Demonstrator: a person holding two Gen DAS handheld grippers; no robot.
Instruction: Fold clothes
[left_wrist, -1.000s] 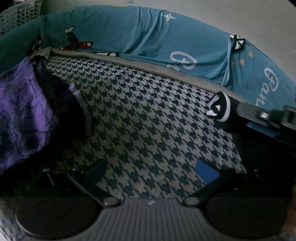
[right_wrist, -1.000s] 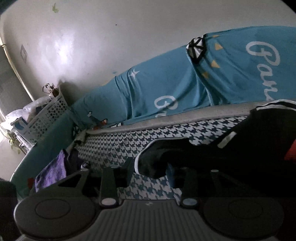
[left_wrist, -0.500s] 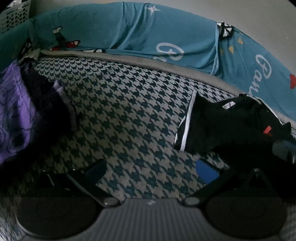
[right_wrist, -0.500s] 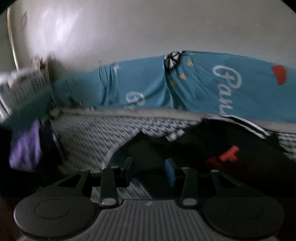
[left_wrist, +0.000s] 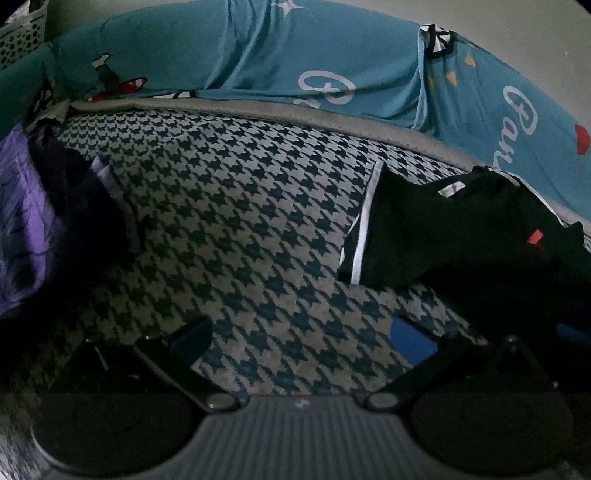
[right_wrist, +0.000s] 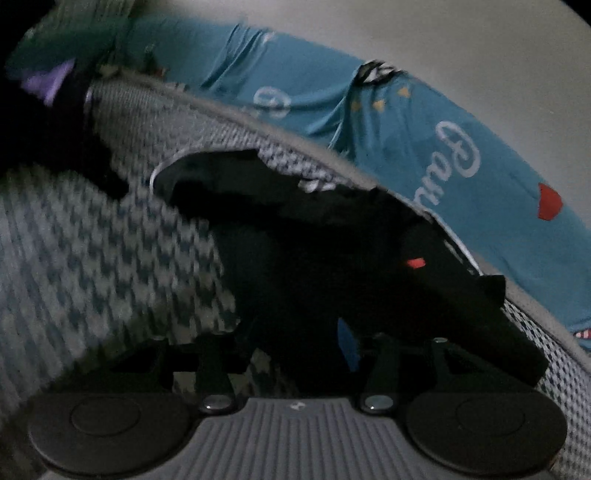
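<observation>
Where the left claw (left_wrist: 301, 338) hovers low over the houndstooth bed cover (left_wrist: 240, 221), spread wide with nothing between its fingers, only patterned fabric below the gap. Out to its right, a black garment (left_wrist: 443, 236) with white edge stripes and a small red tag, lying rumpled on the cover. Off to the left edge, a heap of purple clothes (left_wrist: 22, 206). Behind, along the cover's grey border, a teal sheet (left_wrist: 258, 62) with white lettering, and at the top left corner a perforated white basket (left_wrist: 22, 37), seen from this side only.

From the right wrist, blurred: right claw (right_wrist: 295, 347) parted to a middling width, set on the black garment (right_wrist: 314, 258), dark cloth filling the gap; cannot tell whether the fingers actually pinch it. Blue pad on the right finger, unseen from the left camera. Further out, houndstooth bed cover (right_wrist: 92, 258), teal sheet (right_wrist: 461, 147), pale wall (right_wrist: 480, 44), purple clothes (right_wrist: 48, 81) at far top left.
</observation>
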